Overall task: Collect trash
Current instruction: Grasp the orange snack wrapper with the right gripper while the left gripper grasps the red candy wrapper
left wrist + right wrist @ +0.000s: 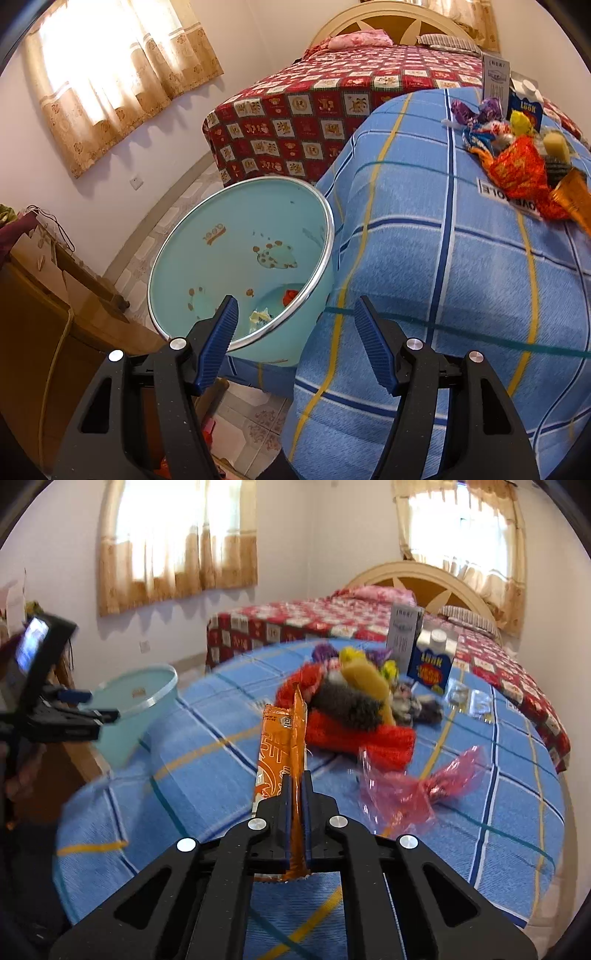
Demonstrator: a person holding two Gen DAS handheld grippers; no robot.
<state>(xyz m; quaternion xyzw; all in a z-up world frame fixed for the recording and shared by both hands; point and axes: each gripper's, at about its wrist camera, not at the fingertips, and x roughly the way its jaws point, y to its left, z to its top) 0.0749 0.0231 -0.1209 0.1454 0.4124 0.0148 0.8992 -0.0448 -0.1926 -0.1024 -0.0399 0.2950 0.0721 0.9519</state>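
- Bin [236,258]: a pale turquoise tub with a metal rim stands at the left edge of the table [424,258], against the blue checked cloth. A few scraps [275,306] lie at its bottom, one red and one pale, so part of the collection appears to be done
- Left gripper [295,321]: jaws stand well apart with nothing between them. It hangs over the near rim of the bin, tilted downward, and touches nothing. In the right wrist view it shows at the far left, beside the bin
- Orange wrapper [282,746]: a long flat foil packet, upright between the blue pads of the right gripper [295,805]. The jaws are pressed together on its lower part; the upper end stands free above the fingertips. Its ragged lower edge shows behind the jaws
- Judged step: pickup of this wrapper is complete; carrying it leftward to the bin and releasing it remains
- Main heap [354,709]: near the middle of the table, well apart from the bin. It holds a red crumpled wrapper, a yellow-and-grey sponge-like piece and purple and yellow sweet papers, blurred in this view
- Pink cellophane wrapper [417,786]: lies alone on the cloth, just right of the right gripper, nearer than the heap
- Blue carton [432,661] and grey box [404,638]: upright behind the heap at the far side. Whether they count as trash cannot be told
- Clear plastic pieces [469,698]: flat on the cloth right of the carton
- Progress, as a judgement: early; most of the litter is still on the table
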